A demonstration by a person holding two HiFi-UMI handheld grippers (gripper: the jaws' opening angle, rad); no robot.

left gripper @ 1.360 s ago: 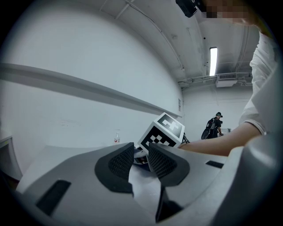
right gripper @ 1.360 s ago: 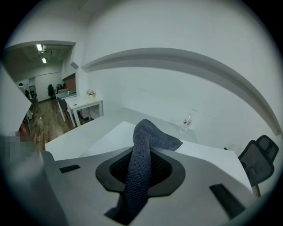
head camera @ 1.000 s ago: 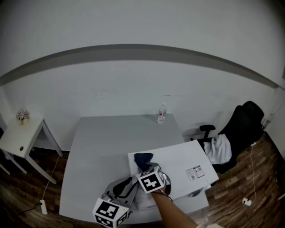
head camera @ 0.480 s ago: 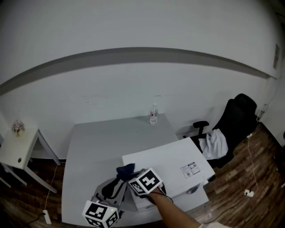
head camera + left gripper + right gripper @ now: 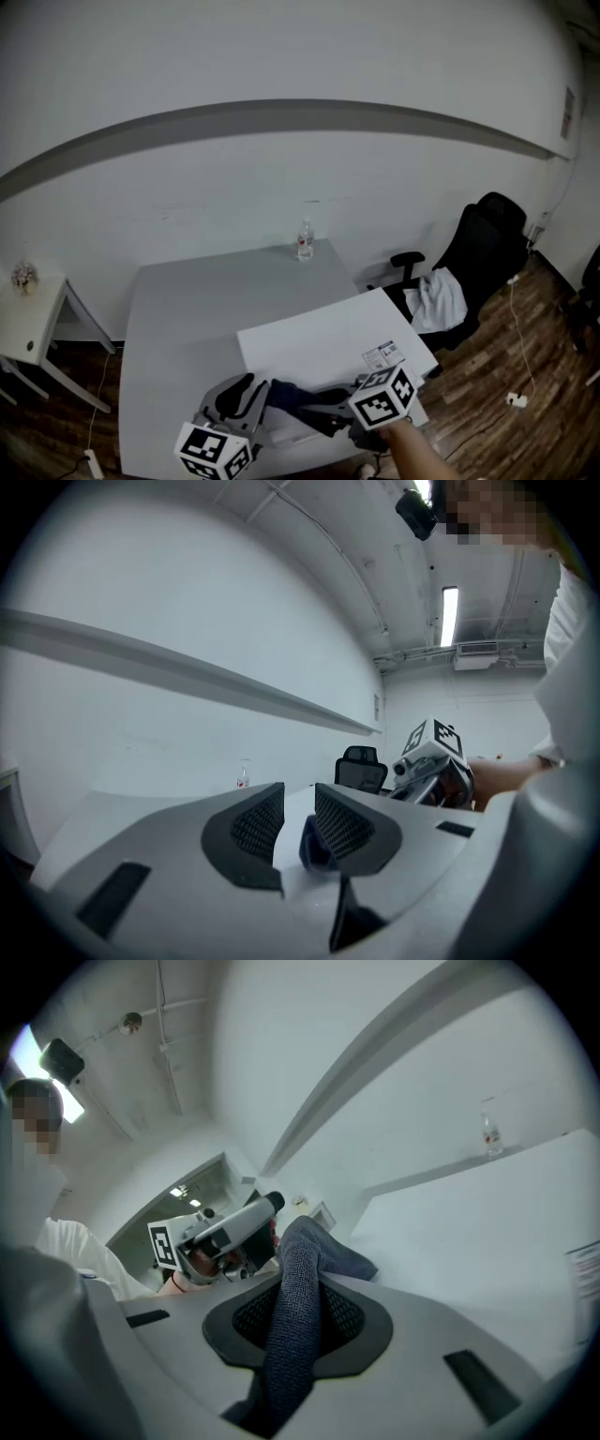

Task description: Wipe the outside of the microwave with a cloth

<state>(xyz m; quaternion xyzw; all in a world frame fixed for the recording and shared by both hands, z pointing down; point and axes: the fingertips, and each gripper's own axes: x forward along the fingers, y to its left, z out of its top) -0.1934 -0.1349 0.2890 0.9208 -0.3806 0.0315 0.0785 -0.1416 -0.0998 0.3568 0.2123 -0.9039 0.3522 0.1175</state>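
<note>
A white microwave [image 5: 323,342] stands on the near right part of the grey table [image 5: 178,319]. My right gripper [image 5: 326,409] reaches in from the right and is shut on a dark blue cloth [image 5: 286,394], which lies at the near left edge of the microwave's top. In the right gripper view the cloth [image 5: 319,1255] runs out between the jaws of the right gripper [image 5: 298,1290] onto the white top [image 5: 469,1232]. My left gripper [image 5: 246,398] hovers just left of the cloth. Its jaws stand a little apart, empty, in the left gripper view [image 5: 298,803], with the cloth [image 5: 314,844] behind them.
A water bottle [image 5: 305,242] stands at the table's far edge by the wall. A black office chair [image 5: 478,248] with a white garment [image 5: 439,298] sits to the right. A small white side table [image 5: 28,319] is at the left. Cables lie on the wooden floor.
My right gripper has swung to the right and nearer, dragging the cloth from the middle of the microwave's top to its near left edge. The left gripper stayed at the lower left.
</note>
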